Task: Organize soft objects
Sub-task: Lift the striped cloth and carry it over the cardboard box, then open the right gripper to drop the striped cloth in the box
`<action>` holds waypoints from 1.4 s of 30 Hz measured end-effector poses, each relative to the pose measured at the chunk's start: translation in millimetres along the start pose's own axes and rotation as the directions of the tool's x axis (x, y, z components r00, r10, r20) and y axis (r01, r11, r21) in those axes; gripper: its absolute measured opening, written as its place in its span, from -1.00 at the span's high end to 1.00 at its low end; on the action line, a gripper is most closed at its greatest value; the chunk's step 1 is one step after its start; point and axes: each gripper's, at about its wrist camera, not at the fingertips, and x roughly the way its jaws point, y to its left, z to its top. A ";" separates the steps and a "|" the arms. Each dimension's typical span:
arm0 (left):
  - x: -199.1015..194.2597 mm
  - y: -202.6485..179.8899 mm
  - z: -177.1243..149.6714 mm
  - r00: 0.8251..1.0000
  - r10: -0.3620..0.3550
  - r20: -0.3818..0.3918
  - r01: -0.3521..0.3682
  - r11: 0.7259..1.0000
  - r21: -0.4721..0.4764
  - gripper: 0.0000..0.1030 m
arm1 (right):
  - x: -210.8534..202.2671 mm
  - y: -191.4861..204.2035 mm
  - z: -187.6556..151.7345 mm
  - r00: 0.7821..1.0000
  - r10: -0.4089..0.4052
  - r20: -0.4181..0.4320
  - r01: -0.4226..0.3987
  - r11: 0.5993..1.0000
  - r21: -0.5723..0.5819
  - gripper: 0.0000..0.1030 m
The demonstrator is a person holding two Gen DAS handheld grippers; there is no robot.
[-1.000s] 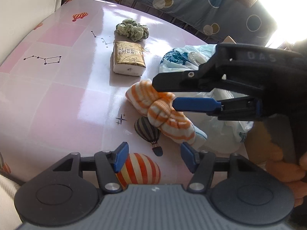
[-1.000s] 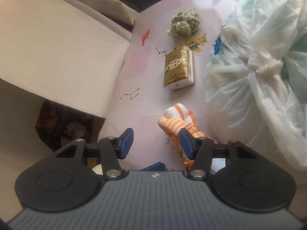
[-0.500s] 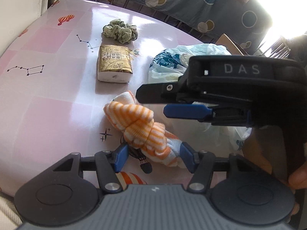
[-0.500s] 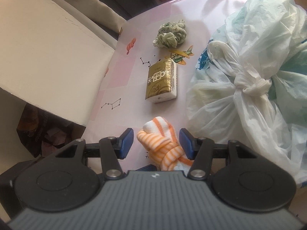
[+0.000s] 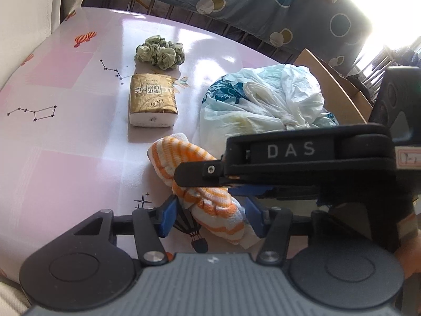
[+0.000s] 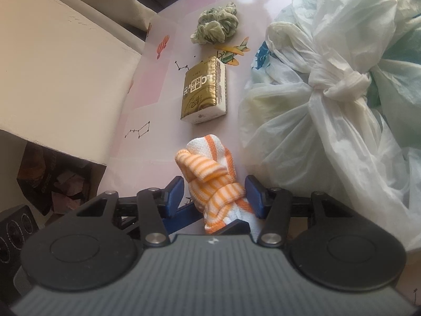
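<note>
An orange-and-white striped cloth [image 5: 184,158], tied in a knot, lies on the pink table [image 5: 65,137]. My left gripper [image 5: 210,217] straddles its near end. Its jaws are closing and both blue pads touch the cloth. A black finger [image 5: 194,172] of the right gripper crosses the cloth from the right. In the right wrist view the striped cloth [image 6: 208,168] sits between the closing jaws of my right gripper [image 6: 214,197]. The right pad touches it and a thin gap shows at the left pad. One blue left-gripper finger [image 6: 184,217] shows underneath.
Beyond the cloth lie a gold tissue pack [image 5: 152,102] and a green scrunchie [image 5: 159,52]. A knotted white plastic bag [image 5: 263,100] bulges close on the right, with a cardboard box [image 5: 336,84] behind it. A pale cushion [image 6: 52,79] borders the table's left side.
Both grippers have closed in on the striped cloth, which was ahead of their fingers and now lies between both pairs. Both sets of jaws have narrowed.
</note>
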 end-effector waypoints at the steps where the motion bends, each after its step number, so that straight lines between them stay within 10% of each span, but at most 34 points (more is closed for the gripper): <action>1: -2.6 -0.3 1.1 1.000 -0.001 0.004 0.001 1.000 0.000 -0.08 | -0.2 -0.9 -1.2 1.000 0.007 -0.006 -0.007 1.000 0.005 0.12; 13: -58.0 -42.6 14.7 0.993 0.003 0.120 -0.017 0.994 0.112 -0.09 | -54.6 6.3 -2.1 0.985 0.158 0.076 -0.158 0.987 -0.005 0.17; 23: -60.4 -182.4 48.2 0.968 -0.198 0.155 0.132 0.924 0.360 -0.22 | -202.4 -53.1 8.9 0.920 0.177 0.350 -0.190 0.982 0.004 0.21; 30: -17.4 -265.6 41.6 0.963 -0.264 0.052 0.212 0.864 0.456 -0.37 | -306.5 -143.8 -11.1 0.854 0.017 0.520 -0.105 0.985 0.139 0.22; 42: 3.0 -201.6 41.3 0.991 -0.130 0.022 0.115 0.938 0.328 -0.37 | -338.2 -262.9 -24.0 0.751 -0.438 0.493 0.299 0.892 0.338 0.12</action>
